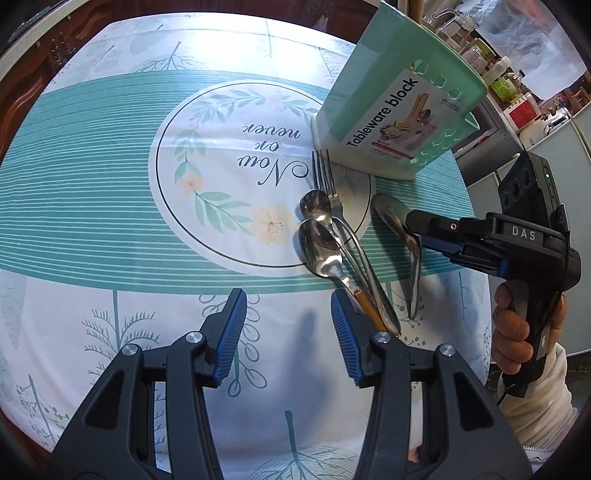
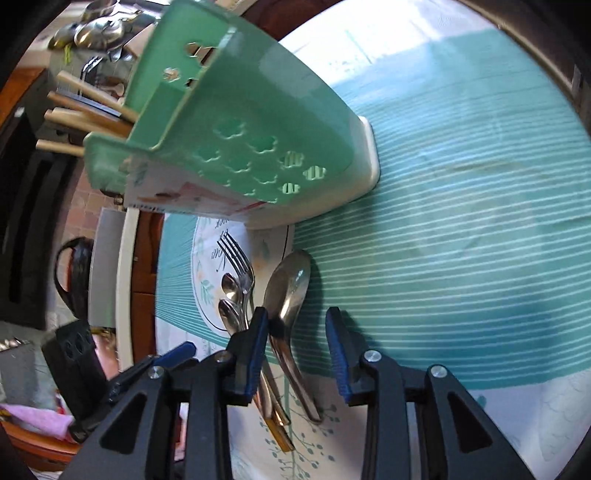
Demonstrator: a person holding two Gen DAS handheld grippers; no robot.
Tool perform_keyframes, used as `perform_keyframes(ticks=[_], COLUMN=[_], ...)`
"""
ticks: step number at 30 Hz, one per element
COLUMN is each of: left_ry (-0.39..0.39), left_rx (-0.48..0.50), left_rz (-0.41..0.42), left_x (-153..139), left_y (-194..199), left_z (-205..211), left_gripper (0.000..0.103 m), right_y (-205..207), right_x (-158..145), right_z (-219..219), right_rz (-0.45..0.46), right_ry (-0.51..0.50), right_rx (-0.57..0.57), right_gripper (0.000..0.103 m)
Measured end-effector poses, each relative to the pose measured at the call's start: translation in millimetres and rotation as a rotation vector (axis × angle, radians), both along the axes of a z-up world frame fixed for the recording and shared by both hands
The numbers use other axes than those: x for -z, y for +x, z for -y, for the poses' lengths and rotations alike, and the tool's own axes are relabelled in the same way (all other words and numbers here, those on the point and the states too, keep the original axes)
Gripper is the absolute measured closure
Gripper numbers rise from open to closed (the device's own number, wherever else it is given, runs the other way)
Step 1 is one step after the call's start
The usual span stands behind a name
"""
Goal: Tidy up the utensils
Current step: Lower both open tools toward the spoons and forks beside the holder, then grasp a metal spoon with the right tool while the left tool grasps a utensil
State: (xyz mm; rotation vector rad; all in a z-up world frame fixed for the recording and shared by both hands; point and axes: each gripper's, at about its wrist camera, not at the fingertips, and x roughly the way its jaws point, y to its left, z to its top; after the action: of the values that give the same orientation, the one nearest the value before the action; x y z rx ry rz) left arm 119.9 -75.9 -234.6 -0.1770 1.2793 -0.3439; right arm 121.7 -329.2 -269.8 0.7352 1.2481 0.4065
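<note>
A green tableware block (image 1: 399,99) stands on the tablecloth; in the right wrist view (image 2: 243,136) it holds several wooden-handled utensils (image 2: 85,114). A pile of two small spoons (image 1: 321,251) and forks (image 1: 325,173) lies in front of it. A large metal soup spoon (image 1: 399,225) lies beside them. My right gripper (image 2: 299,332) is open, its fingers straddling the soup spoon (image 2: 288,291). My left gripper (image 1: 286,325) is open and empty, just left of the utensil handles.
The table has a teal striped cloth (image 1: 92,206) with a round printed emblem (image 1: 236,173). Jars and a fridge (image 1: 495,66) stand beyond the table's right edge. Pots (image 2: 96,29) and a dark kettle (image 2: 74,277) show behind the block.
</note>
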Motion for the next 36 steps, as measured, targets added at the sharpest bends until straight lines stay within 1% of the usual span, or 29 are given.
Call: perform_keyframes(ticks=[5, 7, 9, 10, 11, 15, 16, 19, 26, 31, 34, 35, 36], left_ry=[-0.035, -0.062, -0.093, -0.111, -0.117, -0.122, -0.119, -0.100, -0.081, -0.096, -0.078, -0.069, -0.069], left_rx=[-0.005, -0.003, 0.003, 0.009, 0.014, 0.035, 0.042, 0.071, 0.155, 0.215, 0.237, 0.235, 0.232], left_rz=[0.000, 0.003, 0.006, 0.012, 0.018, 0.023, 0.021, 0.045, 0.078, 0.094, 0.114, 0.116, 0.114], left_x=[4.2, 5.3, 7.3, 8.3, 9.1, 15.4, 17.5, 18.6, 22.3, 24.3, 24.5, 25.0, 24.9], left_y=[7.7, 11.7, 16.7, 19.5, 21.5, 30.8, 33.1, 36.6, 40.4, 46.6, 48.4, 49.2, 49.8], left_z=[0.2, -0.2, -0.8, -0.6, 0.0, 4.7, 6.6, 14.5, 29.3, 34.5, 33.0, 32.6, 30.9], left_gripper=[0.059, 0.059, 0.059, 0.059, 0.059, 0.059, 0.059, 0.061, 0.075, 0.077, 0.088, 0.095, 0.097], right_y=[7.4, 8.8, 7.9, 6.7, 5.3, -2.5, -3.6, -7.9, -11.0, -11.8, -13.6, -14.5, -14.6], right_x=[3.0, 4.4, 5.0, 5.1, 4.4, -1.2, -1.9, -3.3, -1.4, 1.1, 1.4, 1.8, 1.8], right_z=[-3.8, -6.9, -9.0, -7.4, -10.9, -21.0, -22.4, -25.7, -23.3, -20.2, -18.2, -15.8, -16.1], right_rz=[-0.005, 0.001, 0.015, 0.019, 0.031, 0.074, 0.079, 0.094, 0.100, 0.099, 0.104, 0.107, 0.108], right_ry=[0.050, 0.056, 0.043, 0.051, 0.048, -0.006, -0.012, -0.027, -0.019, 0.001, 0.006, 0.008, 0.009], right_rx=[-0.001, -0.001, -0.005, -0.008, -0.015, -0.051, -0.055, -0.065, -0.062, -0.050, -0.050, -0.051, -0.051], right_gripper=[0.071, 0.072, 0.086, 0.089, 0.095, 0.097, 0.097, 0.097, 0.097, 0.097, 0.097, 0.097, 0.097])
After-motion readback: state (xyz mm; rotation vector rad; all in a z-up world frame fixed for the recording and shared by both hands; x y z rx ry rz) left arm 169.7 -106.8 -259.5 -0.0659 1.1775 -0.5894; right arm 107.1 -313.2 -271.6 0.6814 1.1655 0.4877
